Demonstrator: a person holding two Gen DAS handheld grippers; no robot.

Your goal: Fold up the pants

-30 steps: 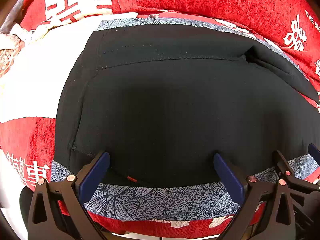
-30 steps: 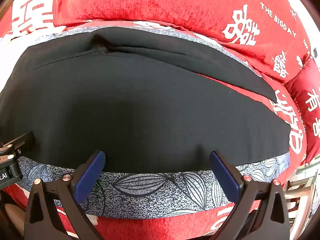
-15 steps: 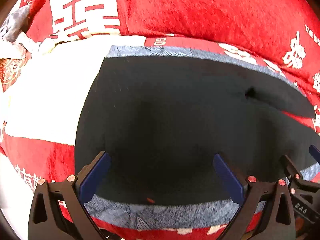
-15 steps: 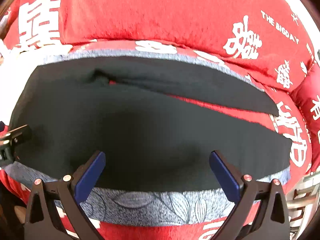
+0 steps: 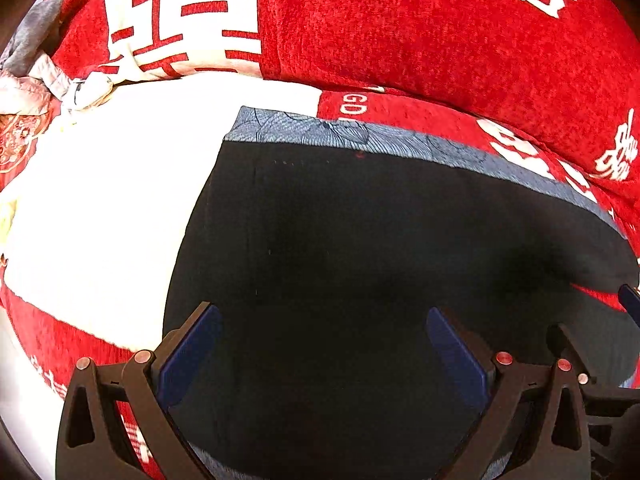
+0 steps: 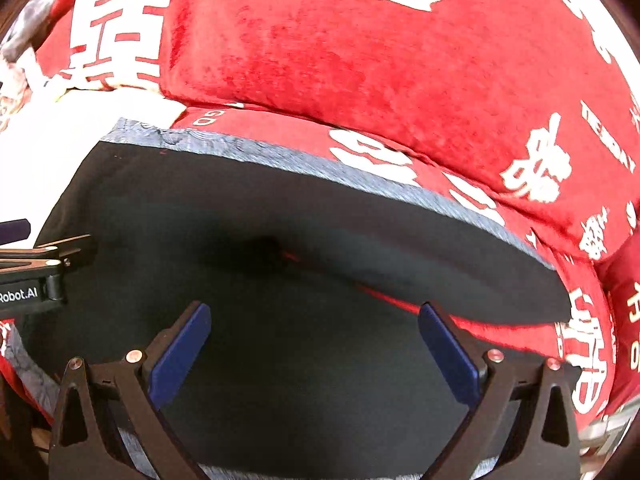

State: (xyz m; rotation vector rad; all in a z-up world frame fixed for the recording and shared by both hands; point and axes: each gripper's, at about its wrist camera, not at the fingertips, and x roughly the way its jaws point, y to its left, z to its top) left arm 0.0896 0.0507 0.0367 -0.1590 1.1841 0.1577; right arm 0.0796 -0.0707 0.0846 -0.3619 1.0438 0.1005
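Hovering both grippers, left and right, jaws wide, holding nothing, over black pants spread flat on red sofa; I judge lining up near-hem grab.

The pants are plain black. Under them lies a grey-blue cloth printed with a fine leaf pattern. The sofa cover is bright red velvet with large white Chinese characters and small white Latin lettering. Each tool has black arms and dark blue pads.
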